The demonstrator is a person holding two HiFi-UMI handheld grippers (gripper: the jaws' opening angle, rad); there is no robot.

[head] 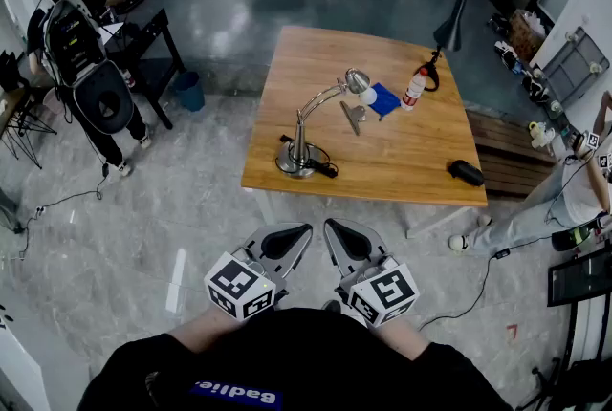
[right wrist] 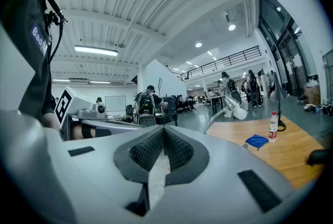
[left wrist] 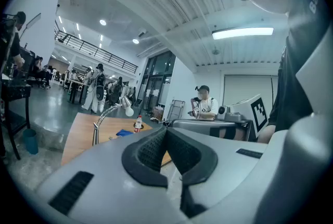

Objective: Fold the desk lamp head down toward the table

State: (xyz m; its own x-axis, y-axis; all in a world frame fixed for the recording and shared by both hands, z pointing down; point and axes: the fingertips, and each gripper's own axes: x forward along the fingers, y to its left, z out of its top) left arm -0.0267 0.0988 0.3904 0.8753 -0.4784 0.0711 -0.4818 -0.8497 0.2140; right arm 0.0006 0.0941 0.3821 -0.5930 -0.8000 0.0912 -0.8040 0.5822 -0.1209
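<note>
A silver desk lamp (head: 316, 127) stands on the wooden table (head: 402, 165), its round base near the front left corner and its arm raised, the head (head: 358, 81) up toward the middle. The lamp also shows far off in the left gripper view as the lamp (left wrist: 112, 113) and in the right gripper view as the lamp (right wrist: 231, 108). Both grippers are held close to my body, well short of the table. My left gripper (head: 300, 230) and right gripper (head: 333, 226) are shut with nothing between the jaws.
On the table lie a blue cloth (head: 382, 100), a plastic bottle (head: 413, 89), a grey flat tool (head: 351, 118) and a black object (head: 466, 172). A folded black umbrella stand (head: 449, 32) is at the back right. People and desks stand around the hall.
</note>
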